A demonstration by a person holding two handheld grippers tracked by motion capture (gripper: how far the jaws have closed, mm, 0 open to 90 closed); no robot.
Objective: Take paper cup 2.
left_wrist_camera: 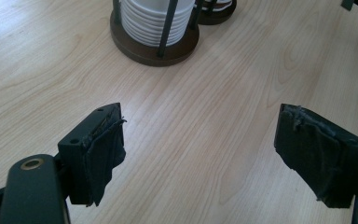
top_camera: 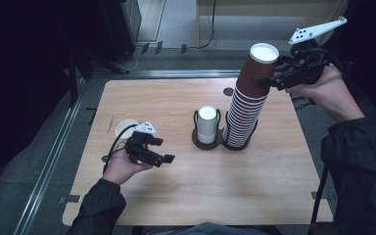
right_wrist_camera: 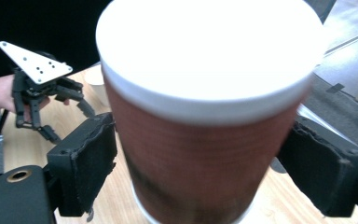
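A tall leaning stack of brown paper cups stands in the right ring of a dark twin cup holder. Its top brown cup, with a white rim, sits between the pads of my right gripper, which is shut on its sides from the right. A short stack of white cups fills the holder's left ring. My left gripper hovers low over the wood at front left, open, with nothing between its pads.
A single white cup lies on the table just behind the left hand. A small dark round spot marks the tabletop behind the brown stack. The holder's base is just ahead of the left gripper.
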